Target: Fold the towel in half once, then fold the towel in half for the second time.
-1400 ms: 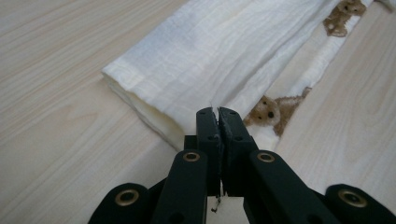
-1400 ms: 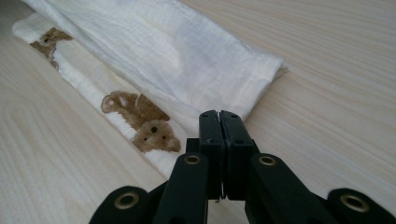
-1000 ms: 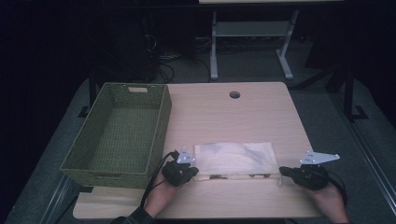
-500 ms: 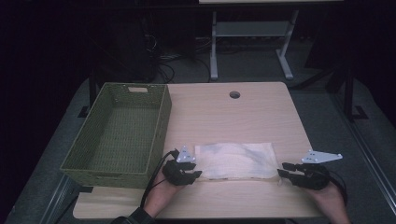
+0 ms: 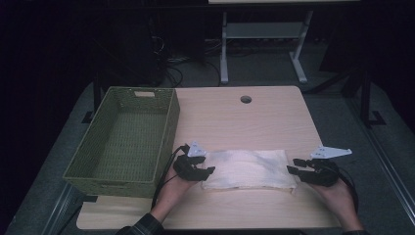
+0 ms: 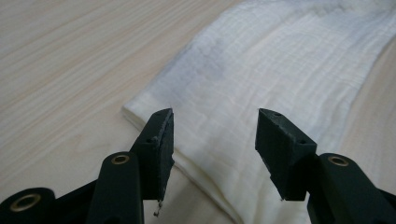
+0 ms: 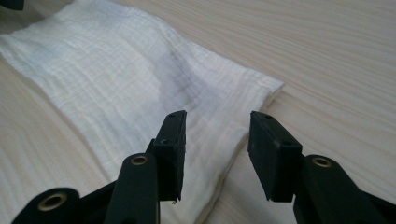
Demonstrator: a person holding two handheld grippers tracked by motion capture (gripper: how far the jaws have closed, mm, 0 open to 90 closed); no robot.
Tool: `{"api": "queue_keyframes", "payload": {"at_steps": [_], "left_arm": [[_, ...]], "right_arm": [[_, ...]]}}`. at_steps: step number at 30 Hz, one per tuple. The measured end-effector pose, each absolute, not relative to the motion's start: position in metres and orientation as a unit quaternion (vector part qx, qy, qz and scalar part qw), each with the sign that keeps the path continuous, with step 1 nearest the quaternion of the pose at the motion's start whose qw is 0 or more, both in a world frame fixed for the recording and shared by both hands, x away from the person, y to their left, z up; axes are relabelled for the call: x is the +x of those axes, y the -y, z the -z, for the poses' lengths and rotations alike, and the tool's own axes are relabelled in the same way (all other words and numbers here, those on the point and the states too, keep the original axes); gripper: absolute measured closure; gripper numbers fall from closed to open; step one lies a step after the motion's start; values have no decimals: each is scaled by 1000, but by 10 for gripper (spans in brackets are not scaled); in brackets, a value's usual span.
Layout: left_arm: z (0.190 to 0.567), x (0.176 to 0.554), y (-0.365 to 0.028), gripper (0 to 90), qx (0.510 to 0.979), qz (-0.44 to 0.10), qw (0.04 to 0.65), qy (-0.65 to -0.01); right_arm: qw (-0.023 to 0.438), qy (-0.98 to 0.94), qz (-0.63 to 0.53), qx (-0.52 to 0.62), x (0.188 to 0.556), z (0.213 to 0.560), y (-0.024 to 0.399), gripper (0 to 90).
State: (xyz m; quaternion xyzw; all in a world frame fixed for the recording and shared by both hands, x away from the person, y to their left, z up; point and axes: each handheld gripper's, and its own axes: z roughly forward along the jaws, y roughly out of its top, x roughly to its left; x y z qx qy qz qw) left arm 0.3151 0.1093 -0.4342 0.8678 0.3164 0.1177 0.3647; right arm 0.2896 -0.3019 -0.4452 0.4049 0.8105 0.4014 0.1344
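A green woven basket [image 5: 125,139] stands on the left part of the light wooden table [image 5: 244,122], its long side running near to far. A round cable hole [image 5: 245,99] sits near the table's far edge. Beyond it stands a grey metal frame [image 5: 262,44] on the dark floor

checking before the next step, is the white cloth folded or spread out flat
Folded: the white cloth lies on the table as a narrow strip, with stacked layers showing along its edge.

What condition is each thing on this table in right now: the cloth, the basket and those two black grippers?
Folded white cloth: lying flat on the table, released.
Green wicker basket: upright, empty.
Left gripper: jaws have just been opening, apart over the cloth's end, gripping nothing.
Right gripper: jaws have just been opening, apart at the other end, gripping nothing.
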Motion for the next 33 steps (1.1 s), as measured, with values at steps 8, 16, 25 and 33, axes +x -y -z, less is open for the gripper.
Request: {"api": "queue_keyframes", "payload": {"at_steps": [8, 16, 25, 33], "left_arm": [[436, 334, -104, 463, 864, -135, 360, -326], [437, 358, -105, 467, 853, -144, 361, -348], [444, 378, -107, 474, 848, -150, 351, -367], [448, 381, -106, 475, 851, -150, 342, -370]], "right_arm": [[147, -810, -400, 402, 311, 445, 293, 596], [149, -805, -394, 418, 338, 447, 291, 605], [145, -797, -389, 440, 366, 458, 290, 629], [132, -805, -369, 445, 377, 473, 290, 639]]}}
